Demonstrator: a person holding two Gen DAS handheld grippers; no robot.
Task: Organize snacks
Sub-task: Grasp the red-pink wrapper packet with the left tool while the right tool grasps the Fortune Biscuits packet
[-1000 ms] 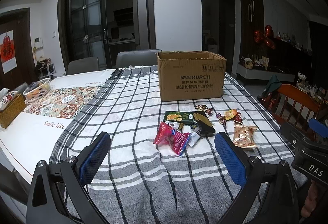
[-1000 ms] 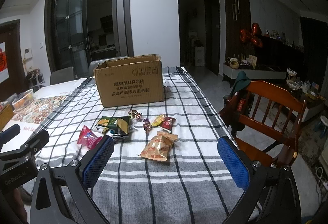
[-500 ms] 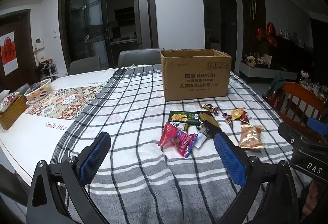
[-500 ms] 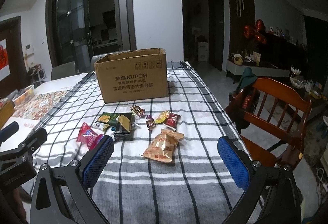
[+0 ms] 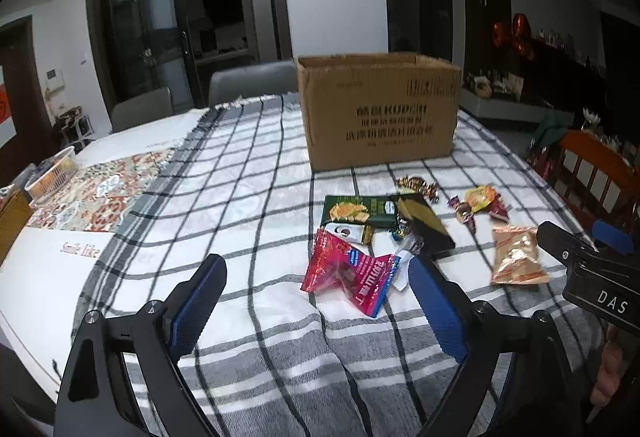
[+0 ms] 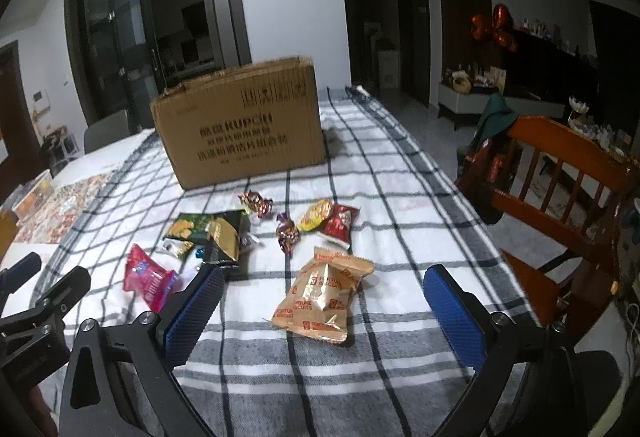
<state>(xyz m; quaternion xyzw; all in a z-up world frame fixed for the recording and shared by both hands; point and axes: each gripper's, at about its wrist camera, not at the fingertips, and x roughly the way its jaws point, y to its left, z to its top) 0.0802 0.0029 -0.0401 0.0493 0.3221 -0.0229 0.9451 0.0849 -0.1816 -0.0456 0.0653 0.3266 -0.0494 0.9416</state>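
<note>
Bench point(image 5: 248, 165) covered by a black-and-white checked cloth point(image 6: 400, 221); patterned runner point(image 5: 92, 193) and a white wicker basket point(image 5: 50, 173) near its left edge.

Left hand-held gripper point(image 5: 316, 297): released, blue pads spread wide, nothing between them, held above the near edge of the bench. Red snack pouch point(image 5: 348, 273) lies just ahead of it, closer to the right pad.

Snack cluster, left to right across the middle of the bench: red snack pouch; green cracker pack point(image 5: 356, 211) with a black-and-gold pack point(image 6: 222, 239) overlapping its right end; small foil-wrapped candies point(image 6: 256, 201) toward the box; purple candy point(image 6: 288, 231); yellow and red packets point(image 6: 330, 221) touching each other; tan fortune-biscuit bag point(image 6: 324, 297) nearest the near edge.

Cardboard box point(image 5: 380, 109): open top, upright, behind the cluster toward the far edge, apart from all snacks. Inside not visible.

Right hand-held gripper point(image 6: 320, 301): released, pads wide apart, empty. Fortune-biscuit bag lies on the cloth between the pads in the right wrist view; contact not evident.

Wooden chair point(image 6: 568, 173) off the right edge of the bench.
</note>
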